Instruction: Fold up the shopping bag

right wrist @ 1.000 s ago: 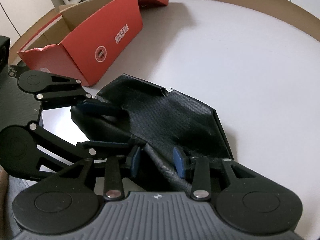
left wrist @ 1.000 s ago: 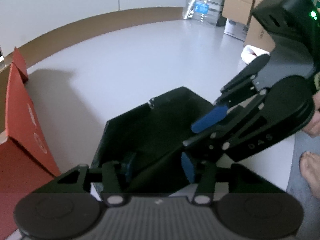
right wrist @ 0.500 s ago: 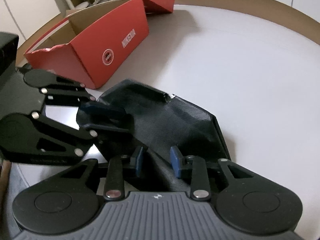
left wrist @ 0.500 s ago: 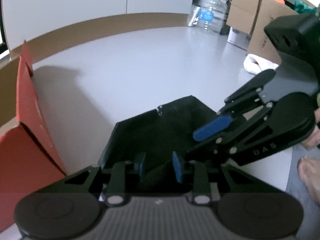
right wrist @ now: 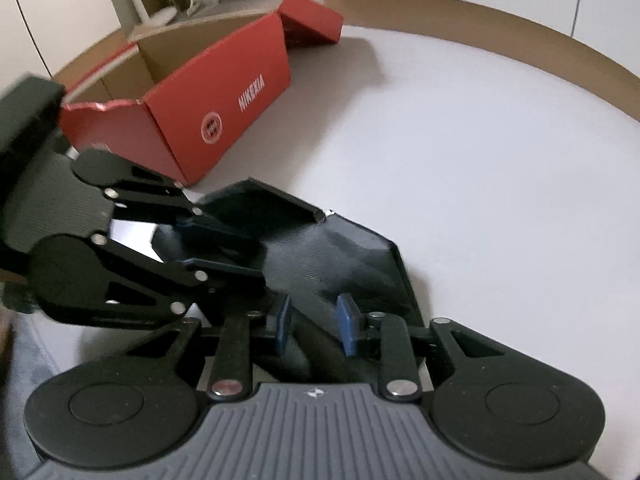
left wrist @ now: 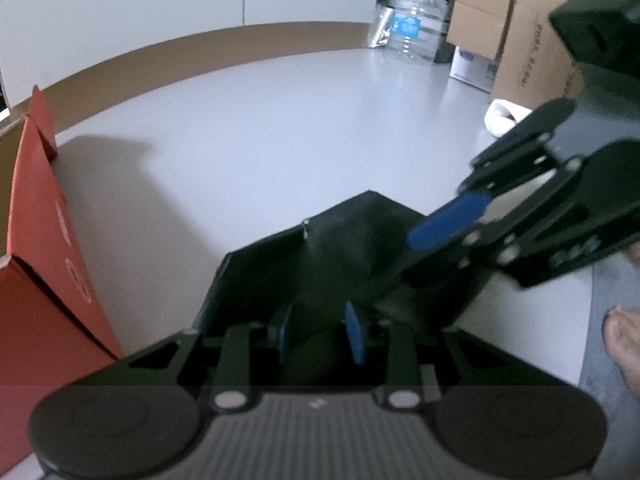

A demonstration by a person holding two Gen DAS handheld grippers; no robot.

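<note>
Shopping bag, black and partly flattened, lies on my white table near the red box. My left gripper and right gripper have both just been closing and now each pinches a bunched fold along the bag's near edge.

The left gripper has just closed its blue pads on the near edge of the black shopping bag. The right gripper grips the bag's right side. A red box sits left.
</note>
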